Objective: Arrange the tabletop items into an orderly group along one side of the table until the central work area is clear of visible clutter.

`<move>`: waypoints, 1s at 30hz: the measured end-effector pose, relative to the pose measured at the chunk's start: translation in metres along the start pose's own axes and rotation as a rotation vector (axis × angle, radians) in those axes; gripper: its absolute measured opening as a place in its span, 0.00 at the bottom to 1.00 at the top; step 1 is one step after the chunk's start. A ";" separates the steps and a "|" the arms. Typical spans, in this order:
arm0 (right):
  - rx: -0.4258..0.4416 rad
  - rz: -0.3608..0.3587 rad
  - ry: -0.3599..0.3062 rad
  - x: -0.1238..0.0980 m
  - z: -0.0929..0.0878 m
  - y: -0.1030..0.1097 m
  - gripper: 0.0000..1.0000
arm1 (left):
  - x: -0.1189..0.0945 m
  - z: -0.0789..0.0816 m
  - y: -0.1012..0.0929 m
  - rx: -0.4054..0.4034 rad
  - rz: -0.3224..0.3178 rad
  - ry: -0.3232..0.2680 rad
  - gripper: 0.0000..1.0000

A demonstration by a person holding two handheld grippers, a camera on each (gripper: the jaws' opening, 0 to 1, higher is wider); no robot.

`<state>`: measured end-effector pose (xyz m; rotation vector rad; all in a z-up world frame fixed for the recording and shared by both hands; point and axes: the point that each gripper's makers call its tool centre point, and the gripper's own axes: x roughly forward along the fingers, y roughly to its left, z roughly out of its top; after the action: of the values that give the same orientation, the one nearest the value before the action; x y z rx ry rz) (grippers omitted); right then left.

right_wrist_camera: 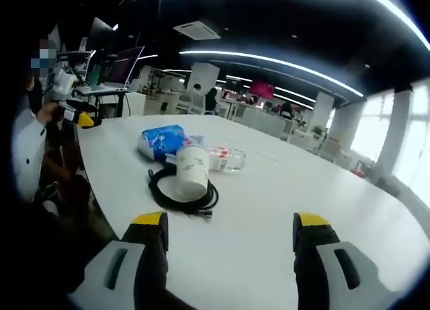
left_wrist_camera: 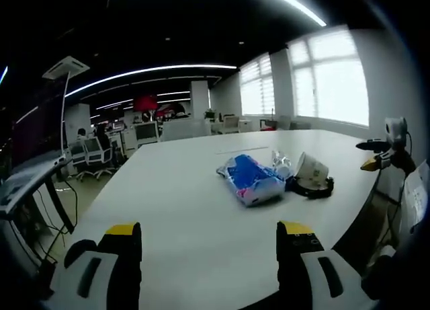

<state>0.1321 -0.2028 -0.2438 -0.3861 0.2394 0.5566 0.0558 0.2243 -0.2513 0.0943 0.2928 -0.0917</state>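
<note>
Lying grouped near mid-table, the blue snack bag [left_wrist_camera: 250,179] looks light, soft and crinkly, so pinch a crimped end; the paper cup [right_wrist_camera: 190,170] crushes easily, and the coiled black cable [right_wrist_camera: 181,196] is limp. Left gripper [left_wrist_camera: 208,246] and right gripper [right_wrist_camera: 230,239] hover wide open, holding nothing.

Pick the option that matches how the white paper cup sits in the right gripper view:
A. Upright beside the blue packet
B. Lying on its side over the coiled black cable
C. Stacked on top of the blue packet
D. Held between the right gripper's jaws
B: the white paper cup lies tipped on its side across the coiled black cable, with the blue packet behind it on the table.
</note>
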 end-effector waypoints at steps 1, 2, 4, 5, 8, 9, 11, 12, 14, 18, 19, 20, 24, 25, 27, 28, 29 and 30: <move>-0.003 -0.001 -0.006 0.000 0.001 0.000 0.72 | 0.000 0.000 0.000 0.001 0.001 0.000 0.82; -0.005 -0.002 -0.010 0.000 0.003 -0.001 0.72 | 0.000 0.001 0.000 0.007 0.003 -0.002 0.82; -0.010 -0.002 -0.011 0.000 0.004 -0.001 0.72 | -0.001 0.001 0.000 0.008 0.003 0.001 0.82; -0.013 -0.002 -0.013 0.000 0.004 0.000 0.71 | -0.001 0.001 0.001 0.007 0.003 0.000 0.82; -0.021 -0.005 -0.011 0.000 0.004 -0.001 0.71 | -0.001 0.001 0.001 0.007 0.003 0.002 0.82; -0.024 -0.006 -0.011 0.000 0.004 -0.001 0.71 | -0.001 0.001 0.001 0.008 0.003 0.004 0.82; -0.025 -0.009 -0.007 0.000 0.003 -0.002 0.70 | -0.001 0.001 0.001 0.008 0.003 0.006 0.82; -0.026 -0.006 -0.007 0.000 0.003 -0.002 0.70 | -0.001 0.001 0.000 0.010 0.002 0.007 0.82; -0.029 -0.006 -0.002 0.000 0.002 -0.002 0.70 | -0.001 0.000 0.000 0.010 0.000 0.009 0.82; -0.036 -0.005 -0.002 0.000 0.002 -0.003 0.70 | -0.001 0.000 0.000 0.013 0.001 0.013 0.82; -0.039 -0.005 -0.001 0.000 0.002 -0.003 0.70 | -0.001 0.000 0.000 0.012 0.001 0.013 0.82; -0.042 -0.005 -0.001 0.000 0.002 -0.003 0.70 | -0.001 0.001 0.000 0.011 0.001 0.013 0.82; -0.055 -0.006 -0.005 0.001 0.004 -0.003 0.68 | 0.000 0.000 -0.001 0.011 0.000 0.017 0.82; -0.055 -0.007 -0.005 0.001 0.004 -0.003 0.68 | 0.000 0.000 -0.001 0.012 -0.001 0.016 0.82; -0.053 -0.007 -0.006 0.001 0.004 -0.004 0.68 | 0.000 0.000 0.000 0.002 0.004 0.013 0.82; -0.054 -0.007 -0.005 0.001 0.005 -0.004 0.68 | 0.000 0.001 0.001 0.001 0.005 0.011 0.82; -0.055 -0.009 -0.004 0.001 0.005 -0.004 0.68 | 0.000 0.001 0.001 0.003 0.005 0.011 0.82; -0.057 -0.010 -0.005 0.001 0.005 -0.005 0.68 | 0.000 0.001 0.001 0.005 0.006 0.012 0.82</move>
<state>0.1360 -0.2038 -0.2382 -0.4410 0.2171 0.5556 0.0564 0.2256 -0.2505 0.1004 0.3044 -0.0853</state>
